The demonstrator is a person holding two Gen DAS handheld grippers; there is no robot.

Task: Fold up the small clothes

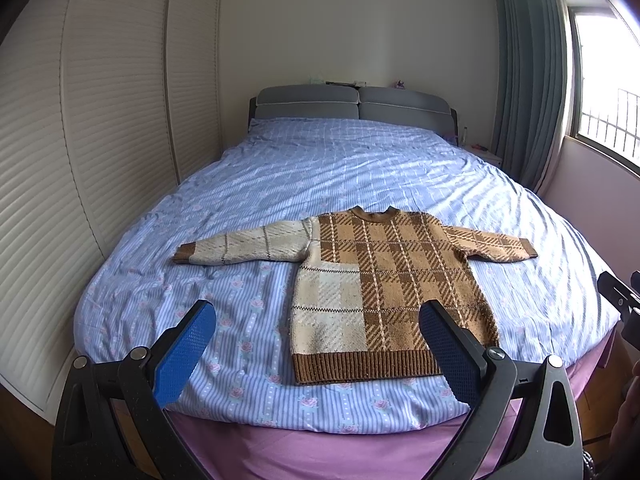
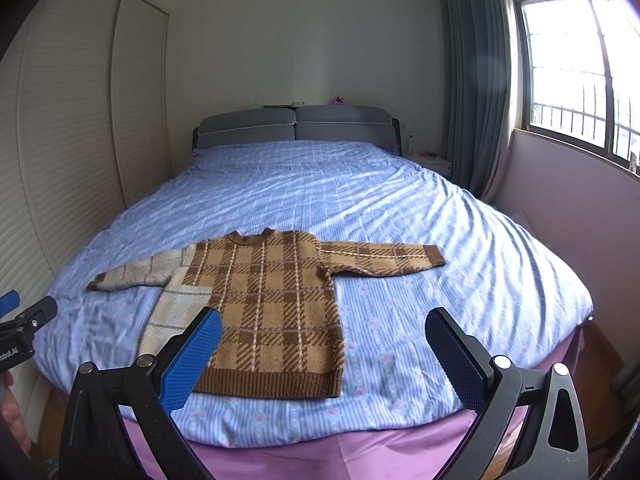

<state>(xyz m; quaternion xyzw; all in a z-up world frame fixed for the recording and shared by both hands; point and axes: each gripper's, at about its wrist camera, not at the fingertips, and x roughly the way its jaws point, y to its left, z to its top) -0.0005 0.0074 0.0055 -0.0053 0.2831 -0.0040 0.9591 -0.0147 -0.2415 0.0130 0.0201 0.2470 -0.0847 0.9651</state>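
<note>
We see the plaid knit sweater point(image 1: 384, 292) lying flat and face up near the foot of the bed point(image 1: 320, 168), filling the lower middle of both views, collar pointing toward the headboard and both sleeves spread out sideways. No fold looks begun yet. Our left tool point(image 1: 318, 344) hangs above the bed's near edge with its blue pads spread wide and nothing between them; the right tool point(image 2: 324, 350) is likewise wide apart and empty, off the cloth.

The risks we judge from here:
- The knit is thick and soft, so a pinch may catch only the top layer, and the back would lag and bunch.
- The bedsheet point(image 1: 224, 300) under it is wrinkled and loose; a low grab at the cream sleeve point(image 1: 244, 246) or the brown sleeve point(image 2: 380, 258) could take sheet along with it.
- The ribbed hem point(image 1: 360, 366) sits close to the mattress edge, so a drag toward us could pull the sweater off the bed.
</note>
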